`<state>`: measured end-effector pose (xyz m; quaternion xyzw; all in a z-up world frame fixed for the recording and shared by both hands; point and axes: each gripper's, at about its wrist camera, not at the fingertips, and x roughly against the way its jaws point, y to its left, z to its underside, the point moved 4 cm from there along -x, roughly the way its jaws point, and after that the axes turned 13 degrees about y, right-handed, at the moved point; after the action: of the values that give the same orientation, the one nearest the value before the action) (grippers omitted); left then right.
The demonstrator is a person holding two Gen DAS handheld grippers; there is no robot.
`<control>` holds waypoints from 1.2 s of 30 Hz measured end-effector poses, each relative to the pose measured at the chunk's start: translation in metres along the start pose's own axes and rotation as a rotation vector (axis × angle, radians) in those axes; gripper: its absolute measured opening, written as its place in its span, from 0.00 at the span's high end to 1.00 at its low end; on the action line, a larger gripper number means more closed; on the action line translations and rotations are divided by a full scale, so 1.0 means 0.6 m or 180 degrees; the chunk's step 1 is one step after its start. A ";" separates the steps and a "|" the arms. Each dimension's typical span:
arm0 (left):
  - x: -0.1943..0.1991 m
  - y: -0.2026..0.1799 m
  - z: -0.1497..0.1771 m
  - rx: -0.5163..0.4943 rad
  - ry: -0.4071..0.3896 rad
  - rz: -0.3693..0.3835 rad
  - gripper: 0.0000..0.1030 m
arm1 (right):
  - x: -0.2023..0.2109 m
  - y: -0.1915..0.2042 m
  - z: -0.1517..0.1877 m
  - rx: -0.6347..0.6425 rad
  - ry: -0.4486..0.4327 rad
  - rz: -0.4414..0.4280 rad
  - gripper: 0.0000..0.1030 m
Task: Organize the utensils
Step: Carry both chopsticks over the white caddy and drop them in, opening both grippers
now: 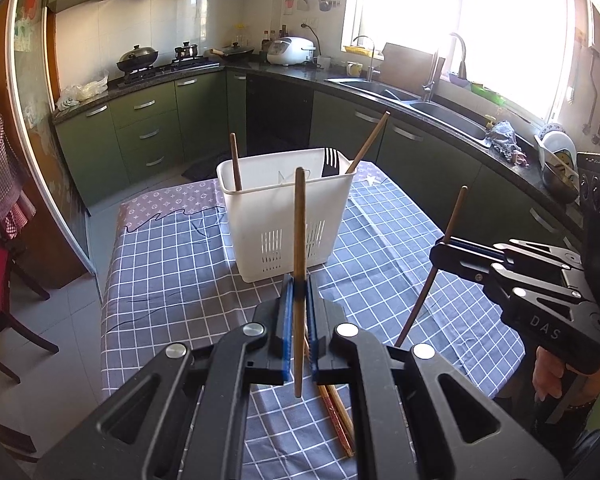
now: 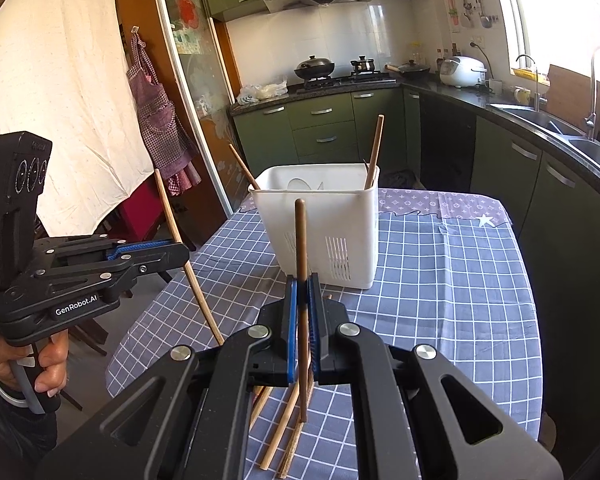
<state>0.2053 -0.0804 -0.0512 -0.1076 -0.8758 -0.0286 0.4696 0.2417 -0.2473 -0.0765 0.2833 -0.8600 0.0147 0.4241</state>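
Note:
A white utensil caddy (image 1: 288, 208) stands on the checked tablecloth, also in the right wrist view (image 2: 320, 220). It holds two chopsticks (image 1: 235, 162) and a black fork (image 1: 331, 162). My left gripper (image 1: 299, 280) is shut on a light wooden chopstick (image 1: 299, 216), held upright in front of the caddy. My right gripper (image 2: 301, 284) is shut on a dark wooden chopstick (image 2: 301, 240), also upright; it shows at the right of the left wrist view (image 1: 440, 246). Loose chopsticks (image 2: 284, 424) lie on the cloth under the grippers.
The table (image 2: 460, 280) has a blue checked cloth. Green kitchen cabinets (image 1: 160, 120) and a counter with a sink (image 1: 440, 110) run behind and to the right. A dark chair (image 1: 4, 300) stands left of the table.

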 end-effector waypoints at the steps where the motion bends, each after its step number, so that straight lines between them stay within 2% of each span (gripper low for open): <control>1: 0.001 0.000 -0.001 -0.0002 -0.0001 0.0004 0.94 | 0.001 0.002 -0.002 0.0009 -0.0007 0.0001 0.94; 9: 0.012 0.003 -0.013 -0.0025 -0.0028 0.0039 0.94 | 0.016 0.014 -0.028 0.0072 -0.0076 -0.0040 0.94; 16: 0.050 -0.005 -0.054 -0.0107 -0.0192 0.0043 0.94 | 0.061 0.026 -0.082 0.0179 -0.0308 -0.0065 0.94; 23: 0.113 -0.013 -0.130 -0.0184 -0.0474 0.0097 0.94 | 0.126 0.032 -0.183 0.0236 -0.0643 -0.0083 0.94; 28: 0.159 -0.014 -0.197 -0.0185 -0.0737 0.0047 0.94 | 0.156 0.024 -0.259 0.0213 -0.0833 -0.0024 0.94; 32: 0.179 -0.011 -0.243 -0.0163 -0.0912 -0.0024 0.94 | 0.155 0.010 -0.312 0.0205 -0.0897 0.0068 0.94; 36: 0.162 -0.006 -0.281 -0.0127 -0.0969 -0.0139 0.94 | 0.121 -0.008 -0.346 0.0159 -0.0854 0.0163 0.94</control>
<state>0.2898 -0.0936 0.1236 -0.1009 -0.9383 -0.0395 0.3284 0.3591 -0.2308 0.1084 0.2712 -0.9153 0.0089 0.2976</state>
